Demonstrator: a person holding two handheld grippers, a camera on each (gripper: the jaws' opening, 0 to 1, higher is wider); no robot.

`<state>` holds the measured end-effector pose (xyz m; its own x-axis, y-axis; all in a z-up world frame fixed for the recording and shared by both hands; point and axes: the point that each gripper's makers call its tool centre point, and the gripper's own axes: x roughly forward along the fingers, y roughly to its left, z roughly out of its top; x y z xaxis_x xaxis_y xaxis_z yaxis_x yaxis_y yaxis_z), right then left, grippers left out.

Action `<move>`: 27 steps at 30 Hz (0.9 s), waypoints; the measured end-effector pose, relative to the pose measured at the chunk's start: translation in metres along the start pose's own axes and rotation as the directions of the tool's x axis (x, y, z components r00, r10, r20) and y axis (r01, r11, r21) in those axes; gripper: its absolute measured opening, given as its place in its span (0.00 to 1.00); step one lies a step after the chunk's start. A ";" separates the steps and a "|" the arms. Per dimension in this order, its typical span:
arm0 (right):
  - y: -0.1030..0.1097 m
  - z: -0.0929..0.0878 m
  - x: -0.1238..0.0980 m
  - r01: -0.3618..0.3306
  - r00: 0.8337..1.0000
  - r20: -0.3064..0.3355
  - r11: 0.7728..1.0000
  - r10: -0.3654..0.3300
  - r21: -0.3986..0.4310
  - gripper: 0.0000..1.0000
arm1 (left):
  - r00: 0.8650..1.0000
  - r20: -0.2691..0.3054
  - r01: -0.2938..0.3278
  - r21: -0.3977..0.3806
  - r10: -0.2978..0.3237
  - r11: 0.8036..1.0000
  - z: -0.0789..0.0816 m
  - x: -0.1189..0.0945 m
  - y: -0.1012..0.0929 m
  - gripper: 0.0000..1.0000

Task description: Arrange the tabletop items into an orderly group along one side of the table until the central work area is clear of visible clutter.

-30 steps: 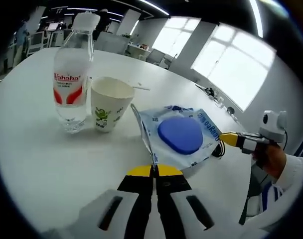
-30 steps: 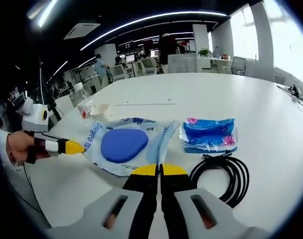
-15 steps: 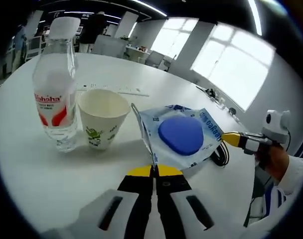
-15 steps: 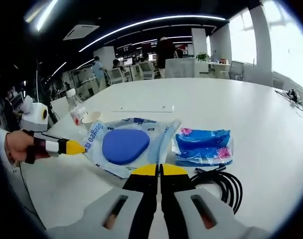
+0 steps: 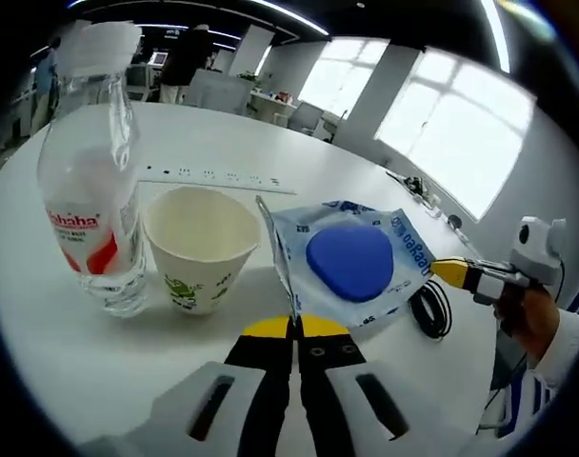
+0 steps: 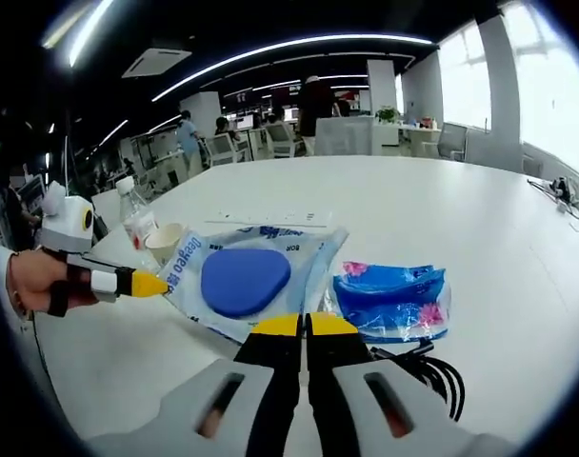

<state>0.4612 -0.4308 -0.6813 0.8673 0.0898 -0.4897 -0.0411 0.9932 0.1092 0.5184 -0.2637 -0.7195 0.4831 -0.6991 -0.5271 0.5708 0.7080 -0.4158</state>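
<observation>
A: What is each gripper doing?

B: The left gripper (image 5: 295,328) is clamped on one edge of the clear pouch with the blue pad (image 5: 350,262); the right gripper (image 6: 305,327) pinches the opposite edge. I judge the 2 hold it taut between them so it travels flat, just above the table (image 5: 42,343).

A: Where does it sit?

B: Just beside the paper cup (image 5: 202,247) and water bottle (image 5: 91,209), which stand together, probably the group forming. In the right gripper view, the blue tissue pack (image 6: 392,302) and black cable coil (image 6: 434,372) lie beside the pouch, unsorted.

A: Farther off?

B: A white strip (image 5: 213,178) on the table.
</observation>
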 end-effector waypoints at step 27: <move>-0.008 0.000 0.035 0.005 1.000 -0.019 1.000 -0.005 -0.021 0.00 | 0.998 0.044 -0.041 0.002 0.041 0.999 0.009 0.012 0.005 0.00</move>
<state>0.4921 -0.4355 -0.6989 0.8580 0.0860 -0.5063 -0.0473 0.9949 0.0889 0.5336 -0.2694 -0.7215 0.5347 -0.6732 -0.5108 0.5519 0.7360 -0.3921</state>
